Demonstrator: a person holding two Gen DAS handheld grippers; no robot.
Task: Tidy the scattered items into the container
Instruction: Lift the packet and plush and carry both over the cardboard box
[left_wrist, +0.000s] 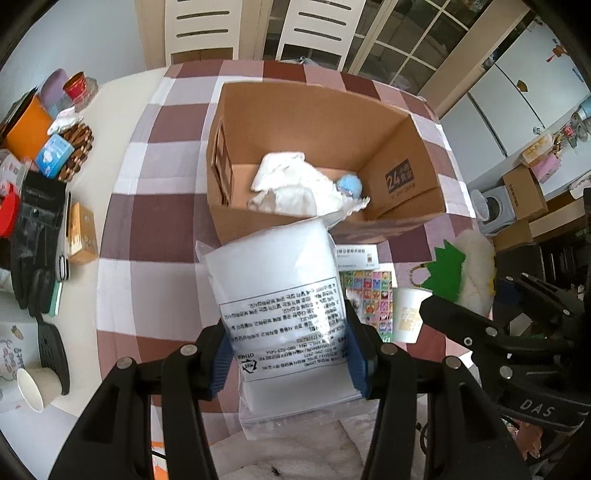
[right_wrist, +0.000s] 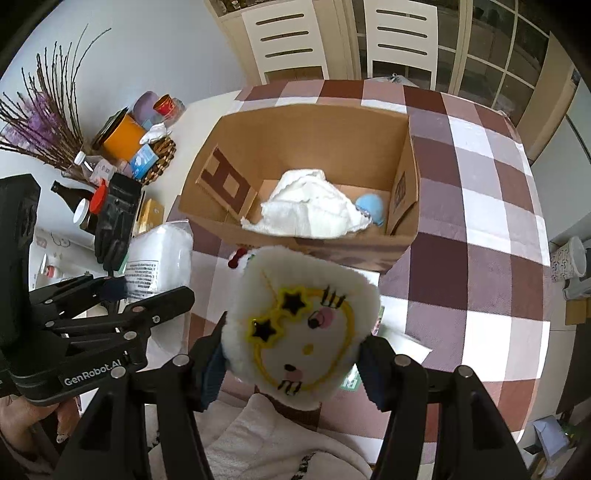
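Observation:
An open cardboard box (left_wrist: 391, 140) (right_wrist: 406, 206) stands on the checked tablecloth, with a white cloth (left_wrist: 291, 188) (right_wrist: 314, 210) and a small blue plush (left_wrist: 349, 184) (right_wrist: 371, 206) inside. My left gripper (left_wrist: 288, 365) is shut on a clear plastic pack of white sheets (left_wrist: 280, 302) (right_wrist: 159, 254), held above the table just short of the box's near wall. My right gripper (right_wrist: 291, 363) is shut on a white fluffy plush with a yellow star-glasses face (right_wrist: 299, 328) (left_wrist: 476, 266), also lifted near the box. A paper cup (left_wrist: 408, 314) and a sticker sheet (left_wrist: 369, 291) lie on the cloth.
Left of the cloth on the white table lie a black glove (left_wrist: 33, 243) (right_wrist: 114, 229), an orange box (left_wrist: 83, 232), a basket with packets (left_wrist: 75, 151) (right_wrist: 155, 158), a bottle (right_wrist: 77, 195), a paper cup (left_wrist: 35, 387). Two chairs (right_wrist: 291, 37) stand beyond the table.

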